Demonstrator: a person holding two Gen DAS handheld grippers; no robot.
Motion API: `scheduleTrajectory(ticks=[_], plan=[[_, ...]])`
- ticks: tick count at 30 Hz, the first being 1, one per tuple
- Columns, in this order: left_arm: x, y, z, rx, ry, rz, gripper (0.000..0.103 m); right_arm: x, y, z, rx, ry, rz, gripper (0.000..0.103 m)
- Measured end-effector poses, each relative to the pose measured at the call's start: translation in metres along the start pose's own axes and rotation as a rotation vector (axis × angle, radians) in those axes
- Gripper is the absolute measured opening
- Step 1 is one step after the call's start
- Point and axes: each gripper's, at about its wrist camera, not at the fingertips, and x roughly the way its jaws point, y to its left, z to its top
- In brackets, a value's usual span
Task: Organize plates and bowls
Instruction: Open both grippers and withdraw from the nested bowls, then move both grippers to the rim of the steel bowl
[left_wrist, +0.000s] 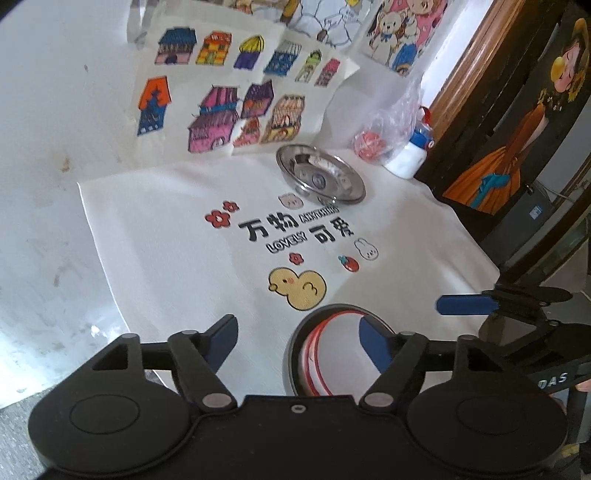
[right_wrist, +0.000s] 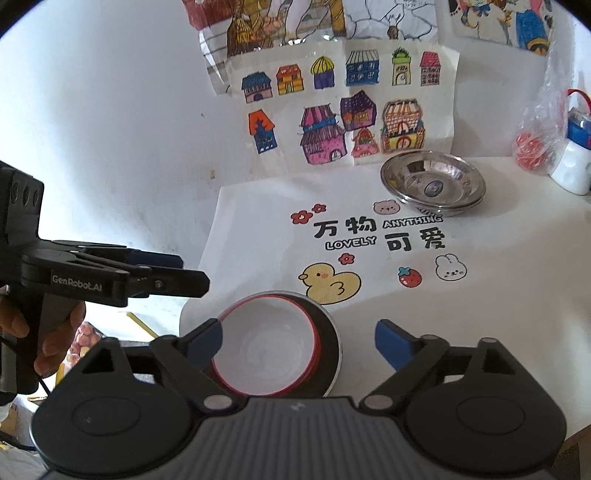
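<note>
Left gripper (left_wrist: 297, 341) and right gripper (right_wrist: 297, 341) both gape wide, holding nothing. Red-rimmed white bowl (right_wrist: 264, 349) nests in grey bowl (right_wrist: 330, 354) at table's (right_wrist: 517, 295) near edge; shiny steel dishes (right_wrist: 432, 184) stacked near the far edge.

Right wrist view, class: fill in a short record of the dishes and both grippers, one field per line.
near dish: white bowl with red rim, nested in a grey dish
far dish: steel plates, stacked, beside the house drawing
surface: white printed cloth
right gripper: open, empty, over the bowl
left gripper: seen side-on at left, holding nothing
</note>
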Motion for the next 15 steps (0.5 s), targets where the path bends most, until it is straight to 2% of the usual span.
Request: scheduleTrajectory(ticks=[4, 7, 10, 15], plan=[[-0.008, 0.001, -0.002, 0.001, -0.042, 0.021, 0.087, -0.007, 0.002, -0.004, -0.002, -0.024, -0.02, 0.1], [-0.013, 0.003, -0.005, 0.003, -0.06, 0.039, 0.089, -0.014, 0.003, -0.007, 0.0, -0.046, -0.031, 0.102], [-0.019, 0.006, -0.008, -0.002, -0.085, 0.056, 0.098, -0.023, 0.005, -0.014, -0.007, -0.097, -0.069, 0.103], [-0.028, 0.009, -0.019, 0.015, -0.139, 0.109, 0.102, -0.032, 0.005, -0.031, -0.009, -0.164, -0.134, 0.103]])
